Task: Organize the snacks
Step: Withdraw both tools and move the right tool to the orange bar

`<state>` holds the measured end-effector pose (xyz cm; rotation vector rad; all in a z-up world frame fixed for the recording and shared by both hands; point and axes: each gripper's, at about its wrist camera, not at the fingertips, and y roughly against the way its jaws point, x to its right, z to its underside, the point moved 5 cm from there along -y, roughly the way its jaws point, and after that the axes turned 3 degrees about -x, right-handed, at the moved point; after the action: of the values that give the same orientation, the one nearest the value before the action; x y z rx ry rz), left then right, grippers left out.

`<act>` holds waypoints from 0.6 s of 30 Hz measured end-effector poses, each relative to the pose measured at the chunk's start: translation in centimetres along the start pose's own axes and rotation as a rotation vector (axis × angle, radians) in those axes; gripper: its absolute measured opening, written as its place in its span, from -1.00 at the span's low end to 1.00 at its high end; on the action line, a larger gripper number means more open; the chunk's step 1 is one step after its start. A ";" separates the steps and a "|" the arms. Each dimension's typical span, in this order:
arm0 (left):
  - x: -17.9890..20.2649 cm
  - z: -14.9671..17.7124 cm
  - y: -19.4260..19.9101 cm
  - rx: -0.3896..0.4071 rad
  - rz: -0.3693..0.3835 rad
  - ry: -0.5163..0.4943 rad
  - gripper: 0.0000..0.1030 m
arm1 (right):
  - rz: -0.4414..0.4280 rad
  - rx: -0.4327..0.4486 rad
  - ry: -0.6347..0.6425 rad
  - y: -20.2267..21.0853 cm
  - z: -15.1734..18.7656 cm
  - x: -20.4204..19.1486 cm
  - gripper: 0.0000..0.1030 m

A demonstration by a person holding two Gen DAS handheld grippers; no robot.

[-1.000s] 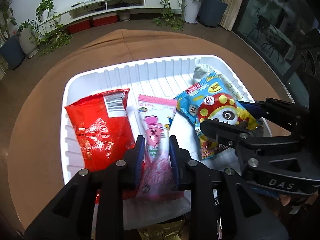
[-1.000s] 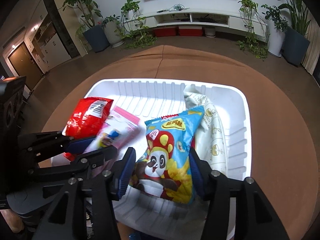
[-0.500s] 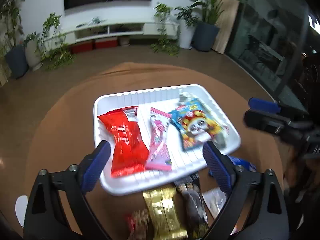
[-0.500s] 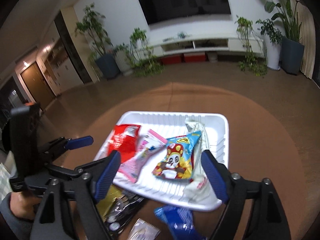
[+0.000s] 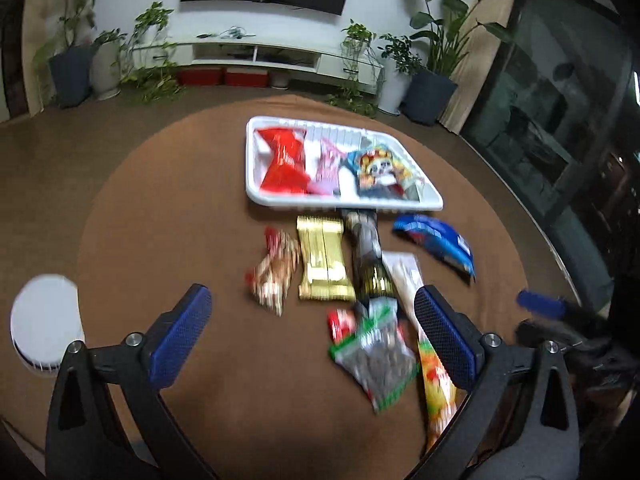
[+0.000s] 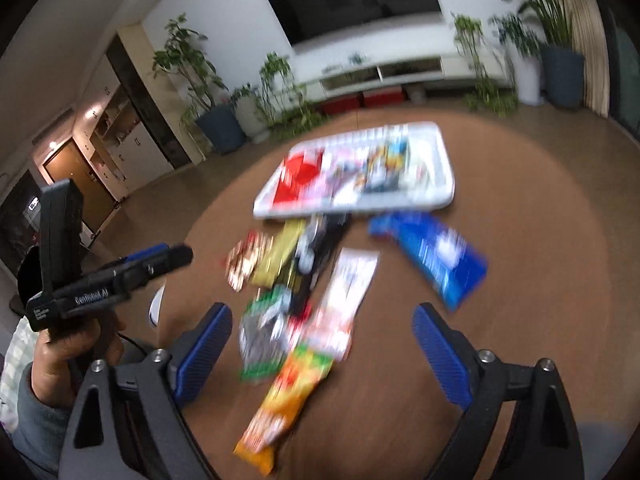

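Note:
A white tray point(image 5: 256, 194) at the far side of the round brown table holds a red packet point(image 5: 284, 156), a pink packet point(image 5: 328, 166) and a blue mushroom packet point(image 5: 378, 170). Loose snacks lie in front of it: a gold pack point(image 5: 324, 258), a red-white bag point(image 5: 274, 270), a dark pack point(image 5: 366, 254), a blue pack point(image 5: 438, 240), a green-edged pack point(image 5: 378, 354) and an orange packet point(image 6: 280, 396). My left gripper point(image 5: 312, 336) is open and empty, well back from the tray. My right gripper point(image 6: 322, 344) is open and empty above the loose snacks.
A white round object point(image 5: 44, 326) sits at the table's left edge. The tray also shows in the right wrist view point(image 6: 446, 176), blurred. Potted plants point(image 5: 72, 60) and a white TV cabinet point(image 5: 280, 56) stand beyond the table.
Both grippers let go of their packets, the pink one and the mushroom one, opened wide and pulled back and up from the tray. The loose snacks in front of the tray came into view.

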<state>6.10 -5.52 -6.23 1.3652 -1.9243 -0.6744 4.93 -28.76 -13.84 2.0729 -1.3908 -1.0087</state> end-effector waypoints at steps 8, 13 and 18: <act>0.1 4.9 1.7 -0.014 0.001 0.018 0.99 | 0.042 -0.131 0.064 -4.0 3.7 -3.4 0.24; 0.7 4.5 0.9 -0.029 -0.001 0.006 0.99 | 0.101 -0.212 0.135 -6.3 5.8 -4.5 0.09; 1.7 4.4 -0.3 -0.060 0.000 -0.012 0.99 | 0.137 -0.196 0.157 -5.8 5.8 -3.6 -0.19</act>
<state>2.50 -7.09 -8.87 1.3274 -1.8987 -0.7360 3.04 -23.03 -20.41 1.8454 -1.2816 -0.8692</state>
